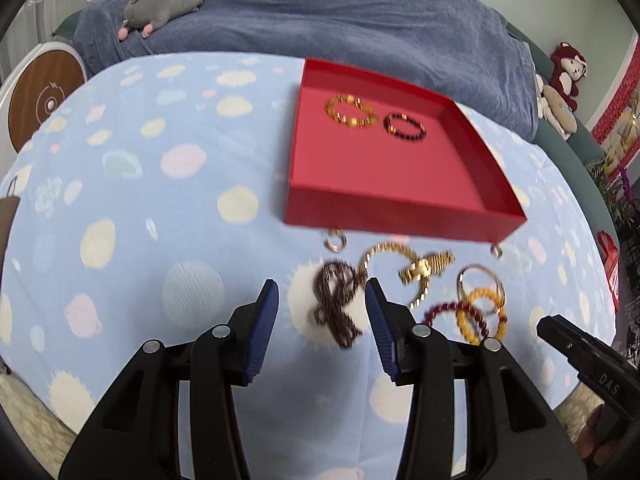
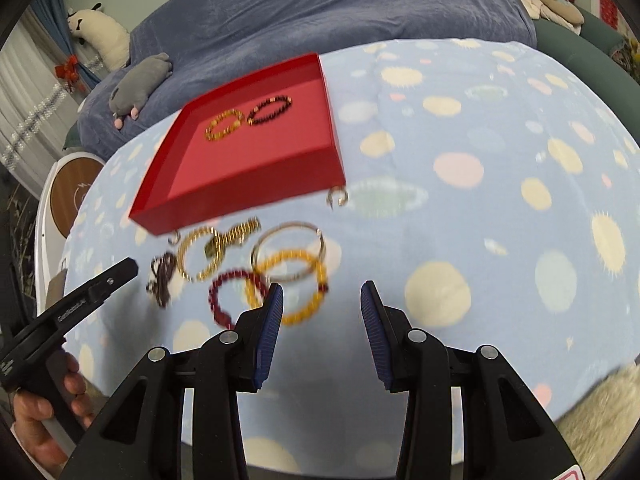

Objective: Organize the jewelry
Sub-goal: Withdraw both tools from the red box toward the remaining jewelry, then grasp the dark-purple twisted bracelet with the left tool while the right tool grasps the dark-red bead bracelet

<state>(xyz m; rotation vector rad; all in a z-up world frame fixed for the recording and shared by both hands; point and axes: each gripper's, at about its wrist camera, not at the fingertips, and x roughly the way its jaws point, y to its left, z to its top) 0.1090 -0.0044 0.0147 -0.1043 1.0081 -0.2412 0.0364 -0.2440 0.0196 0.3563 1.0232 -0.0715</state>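
Left wrist view: the left gripper (image 1: 322,300) stands with its jaws parted and nothing between the pads; the dark brown bead strand (image 1: 336,304) lies on the spotted blue cloth (image 1: 160,200) in the gap ahead of them, not gripped. The red tray (image 1: 400,208) sits at 12 to 1 o'clock and holds an amber bead bracelet (image 1: 351,111) and a dark bead bracelet (image 1: 405,126), side by side. Loose pieces lie just in front of the tray: a gold watch (image 1: 426,267) and a gold chain bracelet (image 1: 390,252).

Right wrist view: the right gripper (image 2: 322,304) is likewise parted and empty. A yellow bead bracelet (image 2: 308,308) and a red bead bracelet (image 2: 224,300) lie at 10 to 11 o'clock, overlapping, near its left pad. A small ring (image 2: 337,197) lies beside the tray's near corner. A hand (image 2: 44,408) holds the left gripper's handle at 8 o'clock.
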